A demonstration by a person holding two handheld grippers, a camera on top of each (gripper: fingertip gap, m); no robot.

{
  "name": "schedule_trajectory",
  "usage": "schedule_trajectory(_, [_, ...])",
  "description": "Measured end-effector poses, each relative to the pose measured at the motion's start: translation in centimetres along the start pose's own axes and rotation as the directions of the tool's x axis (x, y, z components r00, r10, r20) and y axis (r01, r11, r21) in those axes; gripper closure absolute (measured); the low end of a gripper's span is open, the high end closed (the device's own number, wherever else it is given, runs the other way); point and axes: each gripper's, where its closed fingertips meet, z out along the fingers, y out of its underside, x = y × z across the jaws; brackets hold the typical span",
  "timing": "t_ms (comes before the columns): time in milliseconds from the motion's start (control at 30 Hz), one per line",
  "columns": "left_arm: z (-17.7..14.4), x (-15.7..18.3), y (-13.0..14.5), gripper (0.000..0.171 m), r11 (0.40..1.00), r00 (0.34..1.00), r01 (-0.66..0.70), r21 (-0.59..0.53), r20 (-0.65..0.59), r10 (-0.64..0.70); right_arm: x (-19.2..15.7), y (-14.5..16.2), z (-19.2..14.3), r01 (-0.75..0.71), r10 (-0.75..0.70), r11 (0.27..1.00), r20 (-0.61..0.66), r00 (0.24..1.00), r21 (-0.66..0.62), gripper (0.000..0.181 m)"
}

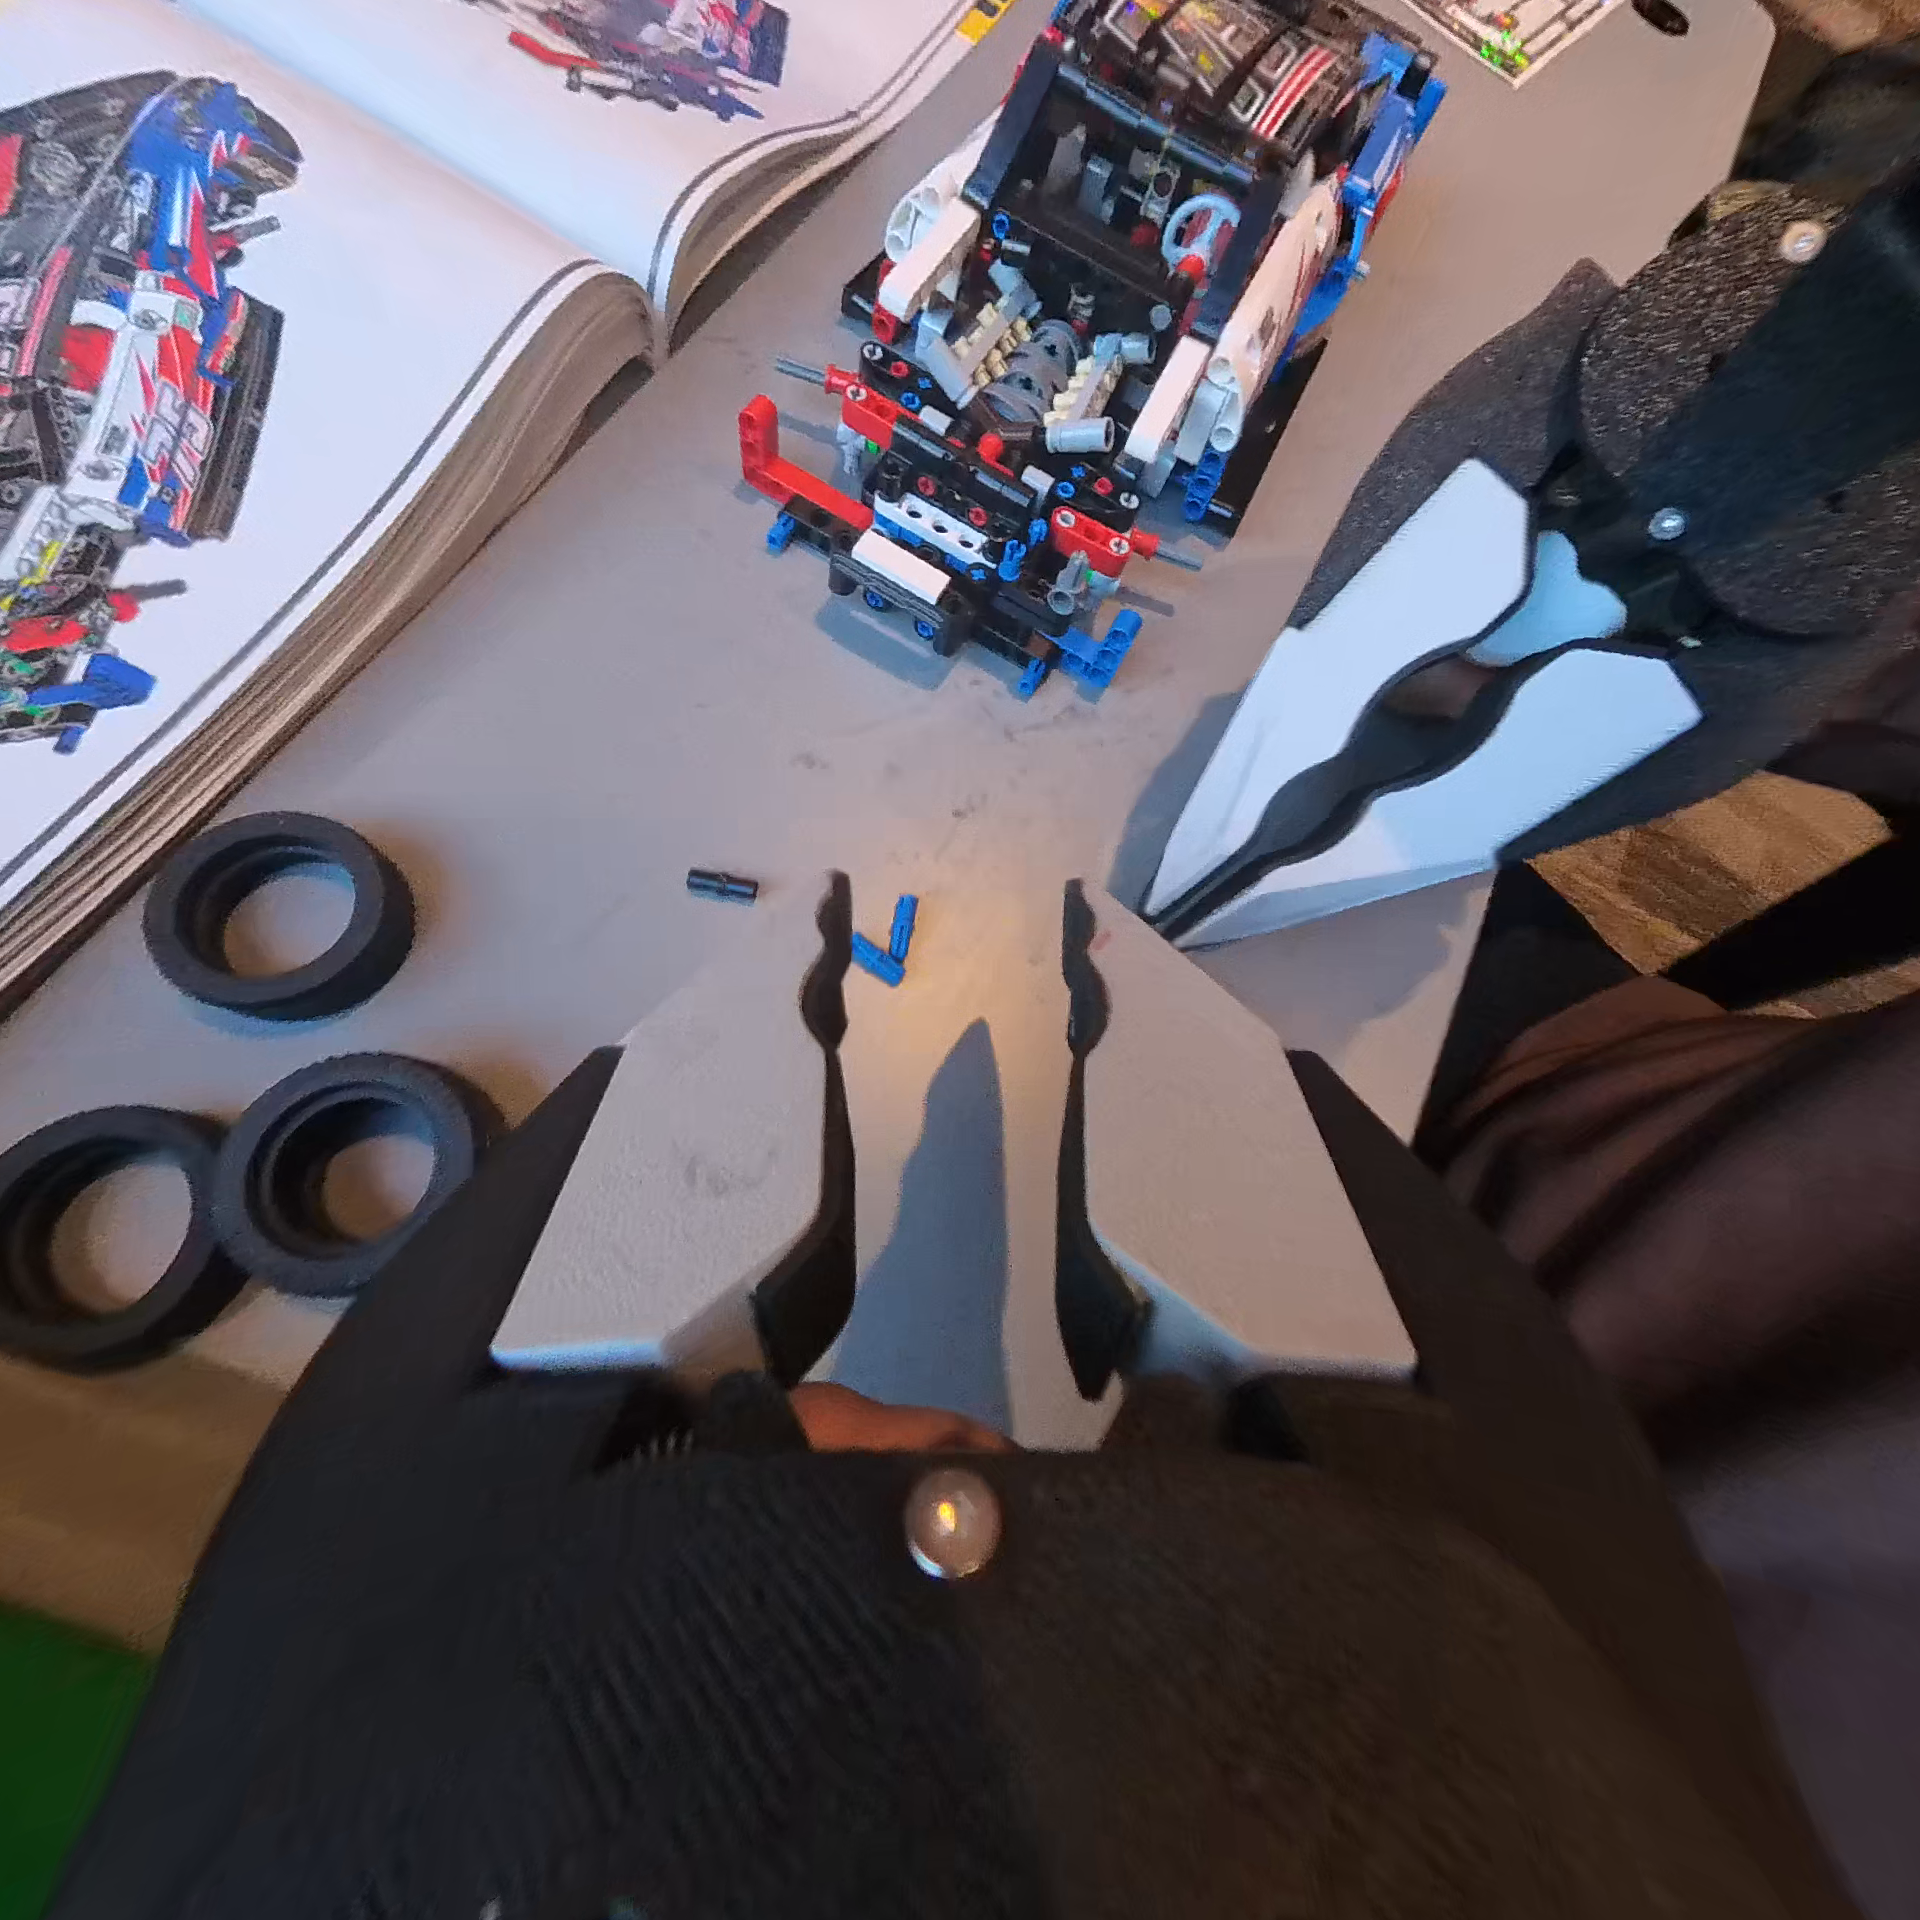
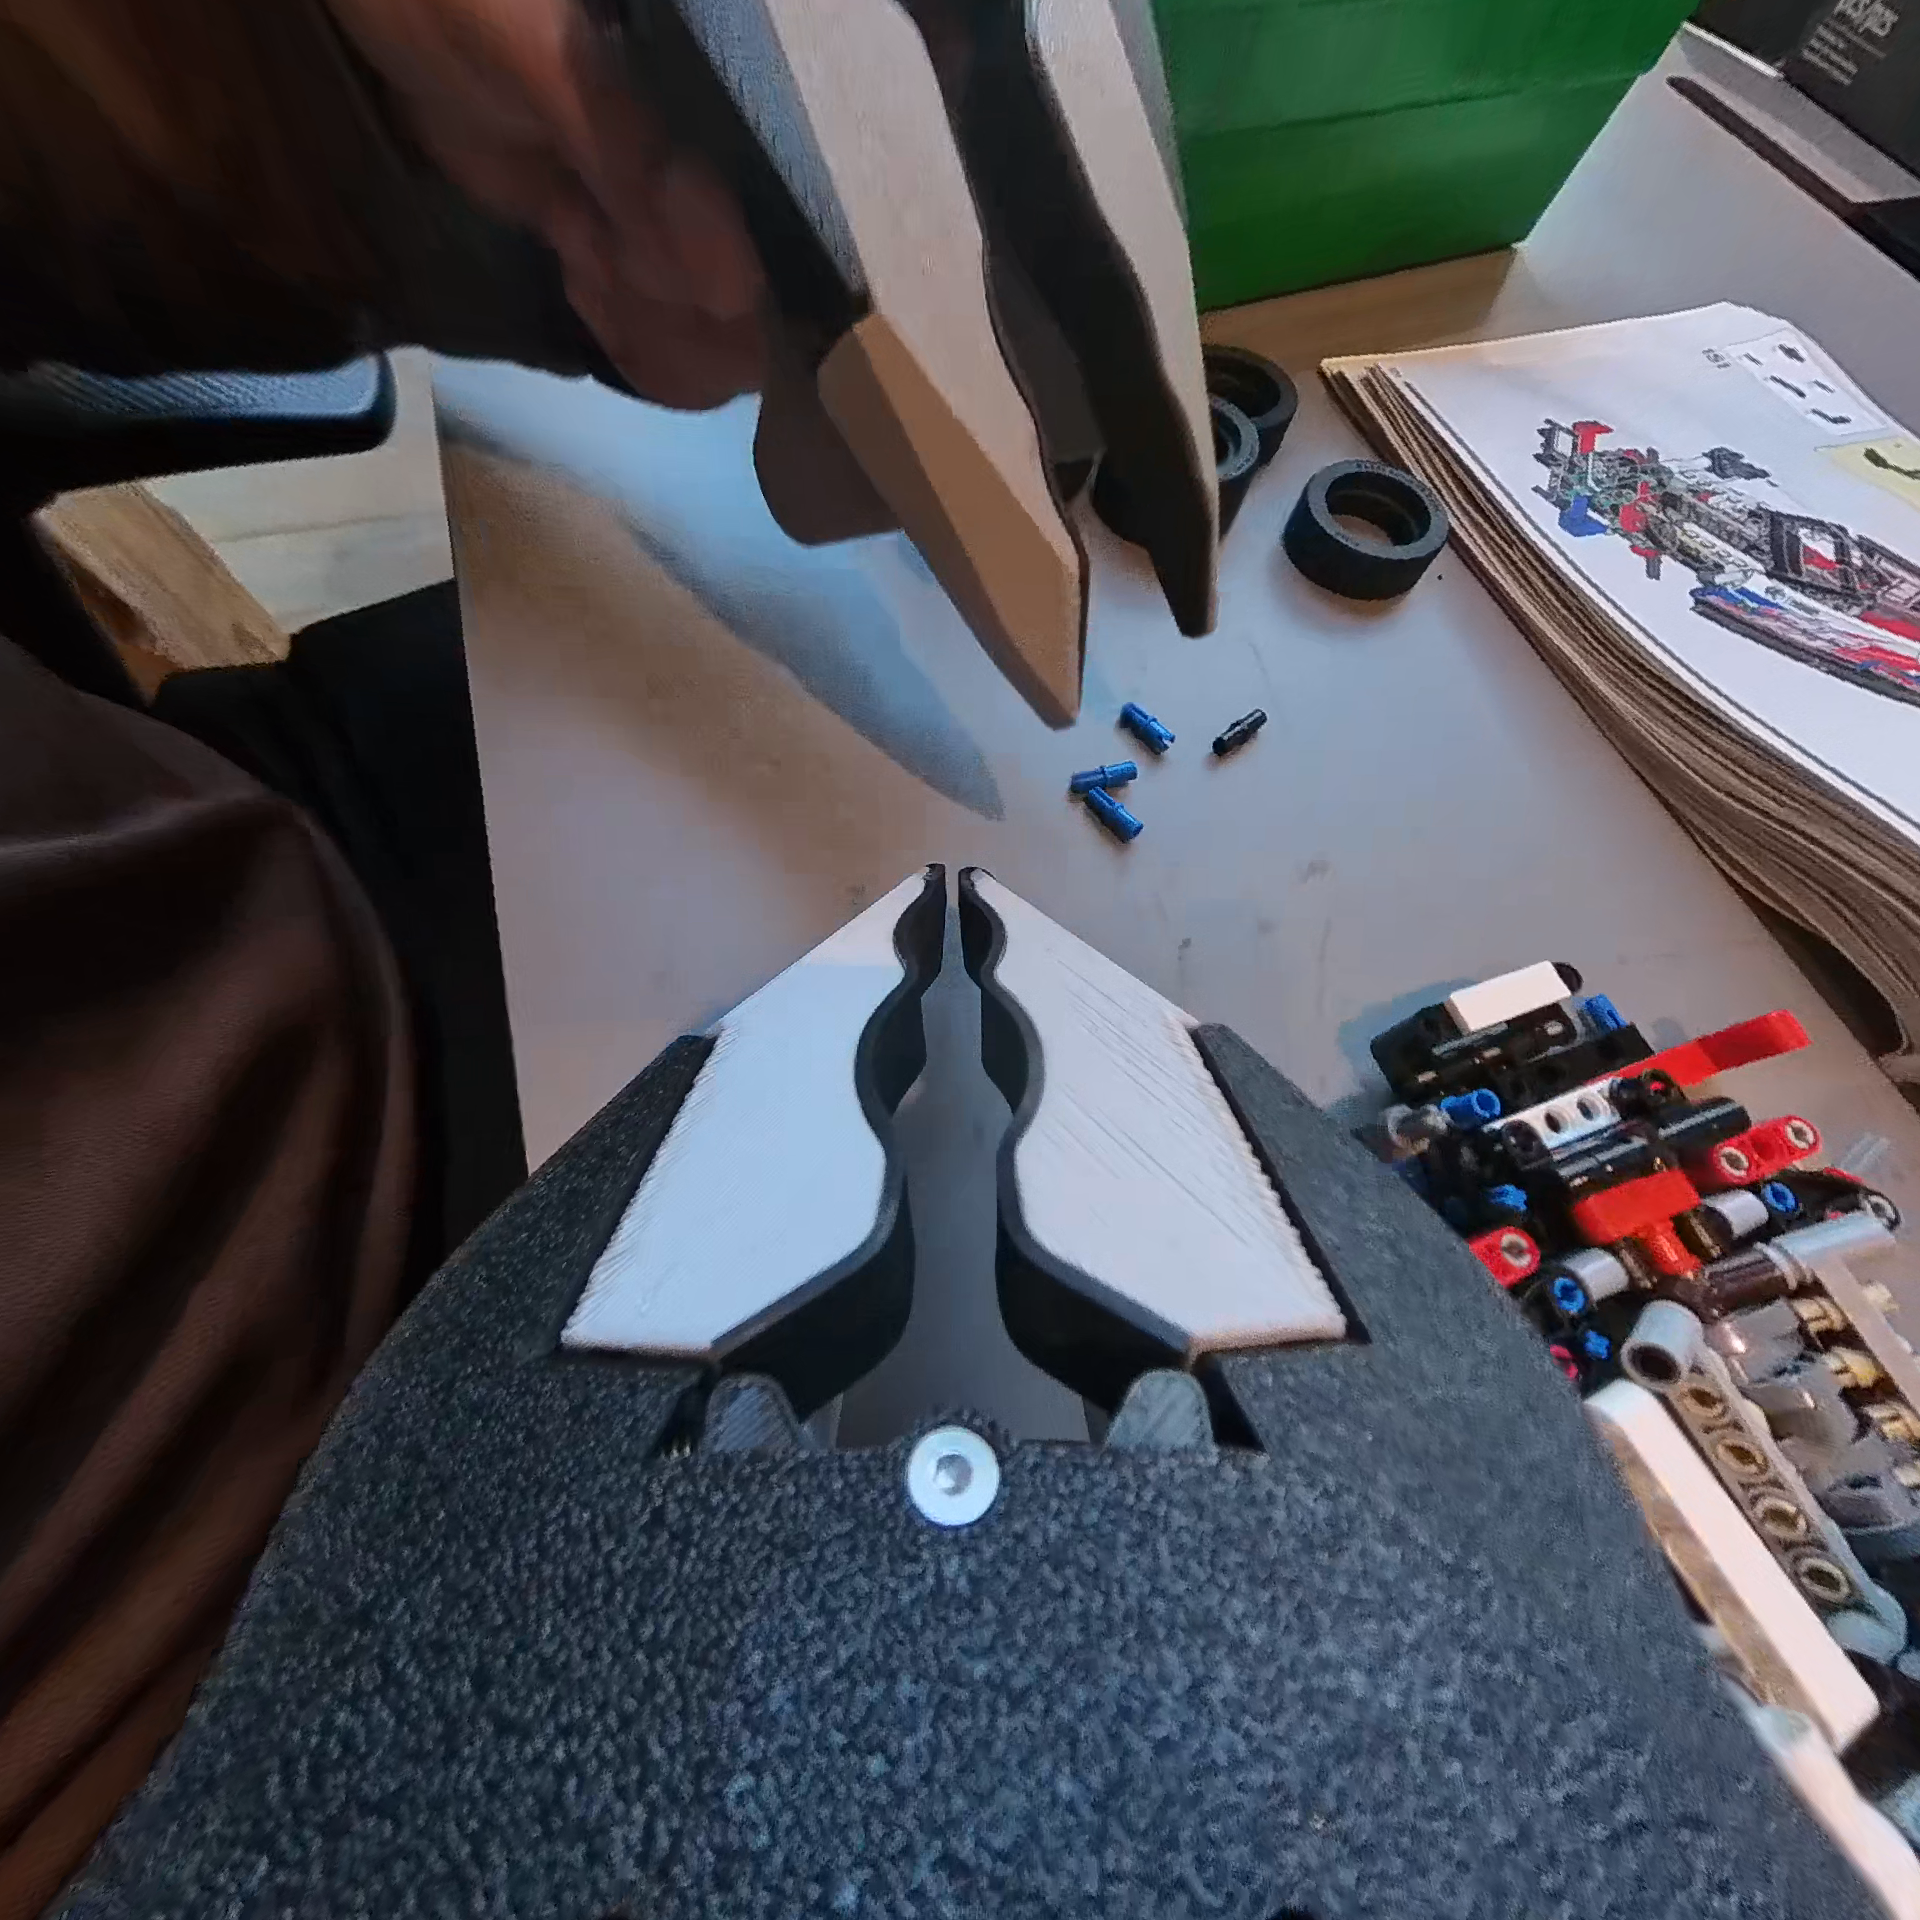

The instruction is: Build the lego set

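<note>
The left gripper (image 1: 951,909) points steeply down at the grey table (image 1: 582,727), its fingers spread wide with nothing between them. Its tips hang just above the blue pins (image 2: 1117,774), a cluster of 3 loose pegs; in the right wrist view 1 fingertip (image 2: 1060,707) sits right beside the nearest pin, whether touching cannot be told. A single black pin (image 2: 1240,731) lies just beyond the blue pins, on the side toward the open instruction book (image 2: 1662,582).

The right gripper (image 2: 951,878) is held low and nearly level, aimed at the blue pins from a short way off, its fingers pressed almost together and holding nothing.

The half-built lego car (image 1: 1091,343) stands well past the blue pins, next to the book. 3 black tyres (image 1: 278,914) lie off to the side of the pins, by the book's edge
</note>
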Motion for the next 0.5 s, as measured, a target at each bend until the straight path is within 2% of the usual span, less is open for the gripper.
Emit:
schedule_trajectory(267, [0.8, -0.6, -0.9, 0.133, 0.988, 0.994, -0.109, 0.112, 0.035, 0.106, 0.7, 0.0, -0.6, -0.097, 0.097, 0.995, 0.015, 0.995, 0.02, 0.179])
schedule_trajectory(500, [-2.5, 0.4, -0.3, 0.137, 0.963, 0.993, -0.122, 0.241, 0.026, 0.12, 1.5, -0.6, -0.7, -0.154, 0.153, 0.986, 0.02, 0.988, 0.064, 0.18])
